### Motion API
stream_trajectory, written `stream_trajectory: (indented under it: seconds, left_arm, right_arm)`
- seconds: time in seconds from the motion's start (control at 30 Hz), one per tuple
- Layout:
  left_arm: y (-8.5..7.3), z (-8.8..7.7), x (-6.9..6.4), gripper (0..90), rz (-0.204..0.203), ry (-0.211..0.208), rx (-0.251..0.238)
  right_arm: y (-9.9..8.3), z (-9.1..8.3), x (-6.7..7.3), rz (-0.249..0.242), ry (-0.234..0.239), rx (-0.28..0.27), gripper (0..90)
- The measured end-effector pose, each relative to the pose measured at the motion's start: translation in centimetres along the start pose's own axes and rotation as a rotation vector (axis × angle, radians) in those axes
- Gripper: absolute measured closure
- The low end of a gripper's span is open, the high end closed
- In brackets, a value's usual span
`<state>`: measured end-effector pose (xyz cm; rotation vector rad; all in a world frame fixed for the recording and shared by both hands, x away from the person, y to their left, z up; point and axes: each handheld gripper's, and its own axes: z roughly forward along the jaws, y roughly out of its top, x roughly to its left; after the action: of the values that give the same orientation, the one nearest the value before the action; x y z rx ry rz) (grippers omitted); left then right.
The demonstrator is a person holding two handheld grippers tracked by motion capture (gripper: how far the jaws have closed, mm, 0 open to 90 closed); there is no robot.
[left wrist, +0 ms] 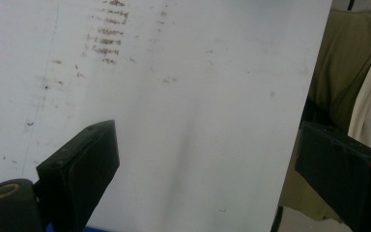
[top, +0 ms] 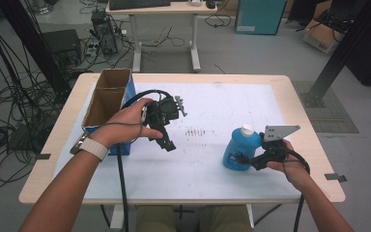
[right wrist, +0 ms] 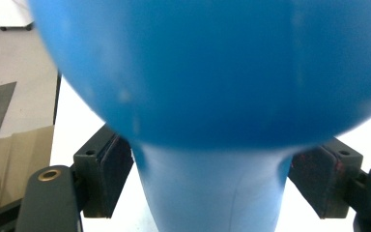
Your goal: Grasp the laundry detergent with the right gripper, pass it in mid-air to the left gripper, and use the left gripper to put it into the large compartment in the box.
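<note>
Blue plastic detergent bottle (top: pixel 239 149), white cap (top: pixel 247 129) on, stands upright at the right of the bench (top: pixel 207 181), well apart from the open cardboard box (top: pixel 107 99) at the far left. Likely weighty if full; smooth, rounded walls look slippery and may give under a squeeze. Best hold judged to be the narrow waist below the bulge, where the fingers can seat.

Right gripper (right wrist: pixel 212 179): fingers (right wrist: pixel 107 171) straddle that waist from the right side, half spread, small gaps showing on both sides, not yet pressing.

Left gripper (top: pixel 165 140): held above the bench near the box, fingers (left wrist: pixel 84 169) spread wide, nothing between them.
</note>
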<state>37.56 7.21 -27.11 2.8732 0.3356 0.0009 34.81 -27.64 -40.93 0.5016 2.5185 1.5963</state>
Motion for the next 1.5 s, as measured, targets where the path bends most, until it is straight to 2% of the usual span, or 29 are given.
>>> stream_trajectory:
  seconds: [0.83,1.5]
  left_arm:
    - [-0.15,0.17,0.07,9.0,-0.010,0.005,-0.002]
    - [-0.16,0.16,0.09,9.1,-0.007,-0.001,0.001]
  right_arm:
    - [-0.32,0.64,0.12,-0.017,0.019,-0.029,39.0]
    - [-0.39,0.63,0.20,-0.045,0.011,-0.034,40.8]
